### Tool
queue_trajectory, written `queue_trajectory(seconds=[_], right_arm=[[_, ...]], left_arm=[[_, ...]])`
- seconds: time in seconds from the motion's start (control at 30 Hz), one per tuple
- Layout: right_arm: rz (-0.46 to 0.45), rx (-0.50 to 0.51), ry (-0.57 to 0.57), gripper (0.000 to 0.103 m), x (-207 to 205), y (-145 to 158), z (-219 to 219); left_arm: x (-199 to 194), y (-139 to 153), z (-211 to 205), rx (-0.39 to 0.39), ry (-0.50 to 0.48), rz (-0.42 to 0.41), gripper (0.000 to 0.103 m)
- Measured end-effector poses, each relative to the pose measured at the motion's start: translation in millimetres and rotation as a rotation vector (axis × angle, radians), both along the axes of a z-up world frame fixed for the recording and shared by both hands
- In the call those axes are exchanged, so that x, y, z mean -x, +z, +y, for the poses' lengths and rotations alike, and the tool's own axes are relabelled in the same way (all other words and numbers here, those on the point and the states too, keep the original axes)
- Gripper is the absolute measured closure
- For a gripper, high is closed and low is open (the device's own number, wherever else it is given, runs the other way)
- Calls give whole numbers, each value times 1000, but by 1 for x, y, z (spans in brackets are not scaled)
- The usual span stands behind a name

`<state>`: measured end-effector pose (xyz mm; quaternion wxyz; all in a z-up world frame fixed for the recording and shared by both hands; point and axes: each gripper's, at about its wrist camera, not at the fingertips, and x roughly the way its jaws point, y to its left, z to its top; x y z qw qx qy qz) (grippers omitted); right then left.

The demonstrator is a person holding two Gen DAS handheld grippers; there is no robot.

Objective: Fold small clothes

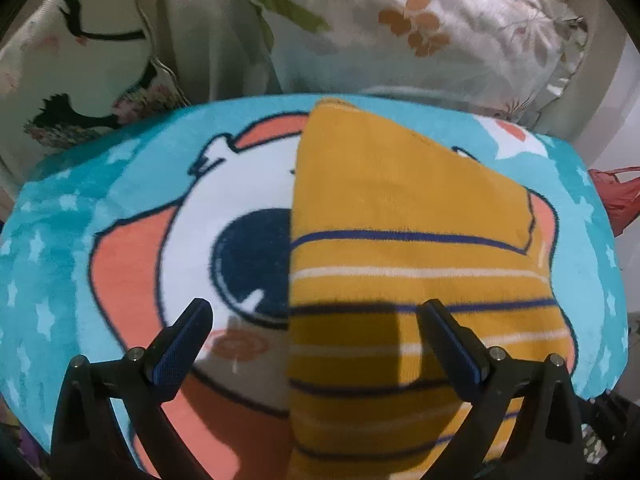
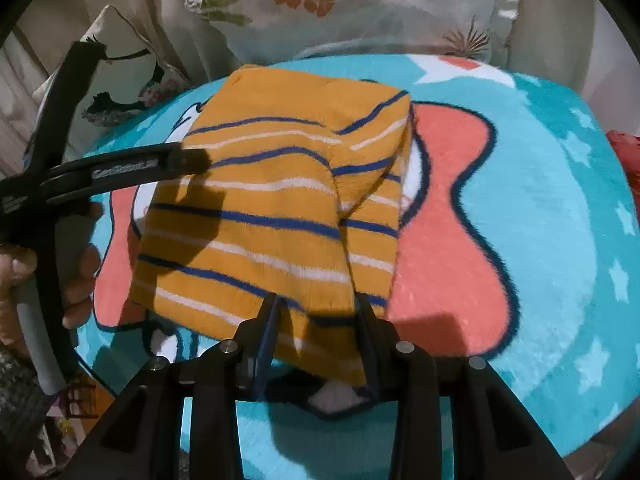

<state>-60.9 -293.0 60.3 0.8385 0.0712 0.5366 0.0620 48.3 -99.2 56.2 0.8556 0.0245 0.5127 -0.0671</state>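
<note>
A small yellow garment (image 1: 400, 208) with blue and white stripes lies folded lengthwise on a teal cartoon blanket (image 1: 72, 208). My left gripper (image 1: 316, 306) hovers open over the garment's near left edge, one finger over the blanket and one over the stripes, holding nothing. In the right wrist view one of its fingers (image 2: 188, 160) reaches the garment's (image 2: 260, 200) left side. My right gripper (image 2: 318, 304) stands at the garment's near edge. Its jaws are apart and the cloth lies flat between them, with no pinch showing.
A floral pillow (image 1: 420, 32) and a bird-print cushion (image 1: 80, 80) lean behind the blanket. Something red (image 1: 616, 196) sits past the blanket's right edge. A person's hand (image 2: 80, 272) grips the left tool's handle. Bare teal blanket (image 2: 560, 240) spreads to the right of the garment.
</note>
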Motion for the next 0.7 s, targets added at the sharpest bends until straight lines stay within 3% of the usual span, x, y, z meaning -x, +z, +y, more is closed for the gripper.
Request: queue_trajectory(seconds=[0.4,0.7], right_arm=[[-24,72,-120,55,42,15,18],[-24,43,-134,54,78,13,65]], left_arm=[[77,23,64,41,15,-32,0],[133,33,115,26,25,-43,0]])
